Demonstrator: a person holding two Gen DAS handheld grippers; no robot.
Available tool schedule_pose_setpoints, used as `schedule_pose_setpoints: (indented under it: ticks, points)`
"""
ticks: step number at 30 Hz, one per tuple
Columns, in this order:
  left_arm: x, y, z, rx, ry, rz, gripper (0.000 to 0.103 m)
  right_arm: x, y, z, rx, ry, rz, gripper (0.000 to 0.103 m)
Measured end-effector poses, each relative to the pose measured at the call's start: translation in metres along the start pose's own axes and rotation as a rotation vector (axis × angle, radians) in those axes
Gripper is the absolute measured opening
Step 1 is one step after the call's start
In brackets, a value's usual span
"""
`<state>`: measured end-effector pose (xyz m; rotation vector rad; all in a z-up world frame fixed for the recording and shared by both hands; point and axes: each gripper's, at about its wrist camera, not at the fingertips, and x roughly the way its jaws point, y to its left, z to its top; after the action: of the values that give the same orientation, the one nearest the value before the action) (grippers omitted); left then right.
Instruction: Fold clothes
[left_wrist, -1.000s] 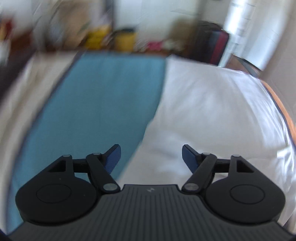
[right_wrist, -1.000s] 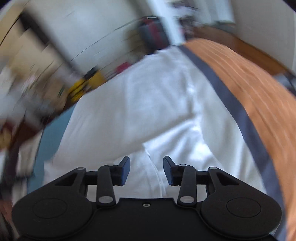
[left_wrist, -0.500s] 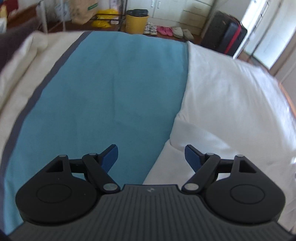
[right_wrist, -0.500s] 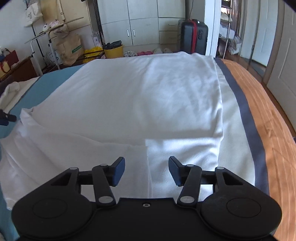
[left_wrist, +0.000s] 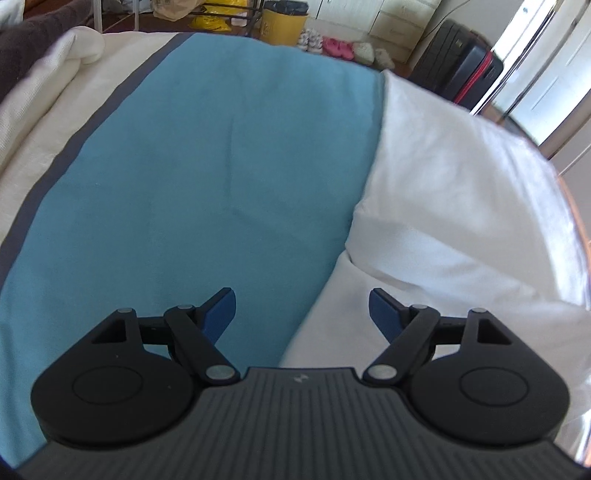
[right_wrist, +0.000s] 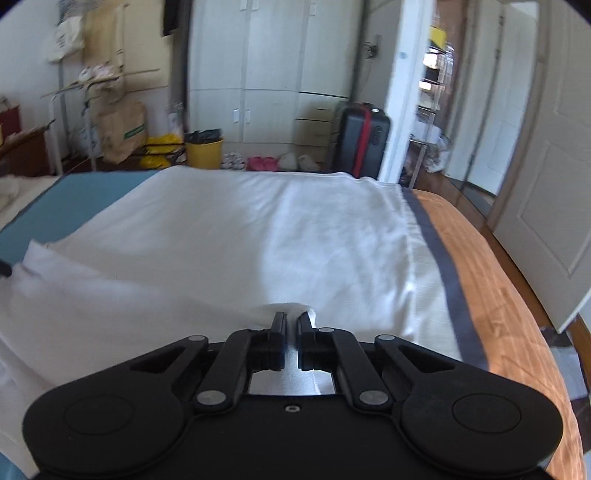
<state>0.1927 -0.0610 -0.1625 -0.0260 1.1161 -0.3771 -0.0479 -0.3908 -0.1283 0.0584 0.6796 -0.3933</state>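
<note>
You are holding the left gripper (left_wrist: 302, 308) with its blue-padded fingers (left_wrist: 221, 308) spread wide and empty, hovering low in the frame over the line where the blue sheet (left_wrist: 207, 177) is meeting the white garment (left_wrist: 454, 206). The garment is filling the right half of the left wrist view, a folded edge of it rising at centre right.

In the right wrist view, you are pinching a small raised fold of the same white garment (right_wrist: 240, 243) with the right gripper (right_wrist: 291, 326) at lower centre, its jaws drawn nearly together on the cloth. The garment is lying spread across the middle of the frame, its right border running beside a dark grey band (right_wrist: 443, 266) and the orange bedcover (right_wrist: 495, 295) on the right. The blue sheet is showing at the left edge.

A yellow bin (right_wrist: 204, 152), pink slippers (right_wrist: 262, 162) and a black suitcase with a red strap (right_wrist: 364, 140) are standing beyond the bed, across the upper middle of the frame.
</note>
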Motion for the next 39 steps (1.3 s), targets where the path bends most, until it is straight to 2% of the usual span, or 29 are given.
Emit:
schedule_pose_setpoints:
  ticks: [3,8,10,13,15,16,17,19,22,24,26,28,30,31,32,33,35,37,39]
  points:
    - [0.0,-0.001,-0.001,0.01,0.008,-0.005,0.079,0.003,-0.021,0.002,0.068,0.03,-0.045,0.005]
    - [0.0,-0.002,-0.003,0.031,0.024,-0.011,0.079,0.042,-0.039,-0.006,0.136,0.172,-0.055,0.005]
    - [0.004,-0.007,-0.006,0.077,0.05,0.008,0.079,0.047,-0.037,-0.011,0.12,0.188,-0.072,0.005]
    - [-0.002,-0.013,-0.013,0.156,0.035,0.03,0.079,0.049,-0.036,-0.013,0.115,0.195,-0.085,0.006]
    - [-0.006,-0.016,-0.018,0.192,0.032,0.027,0.058,0.046,-0.04,-0.01,0.135,0.181,-0.091,0.007]
    - [-0.008,-0.016,-0.019,0.195,0.032,0.013,0.044,0.045,-0.043,-0.009,0.143,0.177,-0.101,0.007]
    - [-0.009,-0.015,-0.02,0.182,0.029,-0.012,0.039,0.046,-0.045,-0.011,0.141,0.182,-0.122,0.008]
    - [-0.011,-0.015,-0.02,0.174,0.027,-0.037,0.039,0.051,-0.048,-0.015,0.129,0.212,-0.165,0.007]
    - [-0.011,-0.017,-0.022,0.175,0.037,-0.034,0.05,0.052,-0.056,-0.02,0.151,0.255,-0.208,0.009]
    - [-0.009,-0.016,-0.023,0.16,0.051,-0.013,0.065,0.047,-0.064,-0.02,0.235,0.276,-0.159,0.01]
    - [-0.002,-0.01,-0.024,0.097,0.08,0.019,0.092,0.04,-0.073,-0.022,0.341,0.285,-0.077,0.021]
    - [0.004,-0.001,-0.023,0.021,0.115,-0.004,0.092,0.034,-0.076,-0.026,0.416,0.275,-0.007,0.031]
    - [0.001,0.001,-0.023,0.037,0.099,-0.036,0.075,0.029,-0.079,-0.03,0.484,0.266,0.058,0.035]
    - [-0.004,-0.002,-0.024,0.056,0.075,-0.048,0.046,0.028,-0.079,-0.031,0.5,0.264,0.072,0.036]
    - [-0.01,-0.007,-0.025,0.082,0.052,-0.058,0.013,0.026,-0.079,-0.031,0.516,0.261,0.082,0.041]
    - [-0.016,-0.012,-0.027,0.107,0.029,-0.069,0.0,0.026,-0.08,-0.031,0.532,0.26,0.084,0.044]
    - [-0.027,-0.023,-0.03,0.164,-0.02,-0.074,0.001,0.025,-0.084,-0.031,0.568,0.257,0.101,0.054]
    - [-0.04,-0.036,-0.038,0.27,-0.096,0.05,0.0,0.027,-0.083,-0.033,0.569,0.274,0.106,0.055]
    - [-0.04,-0.045,-0.043,0.355,-0.129,0.234,0.0,0.03,-0.08,-0.034,0.551,0.302,0.101,0.056]
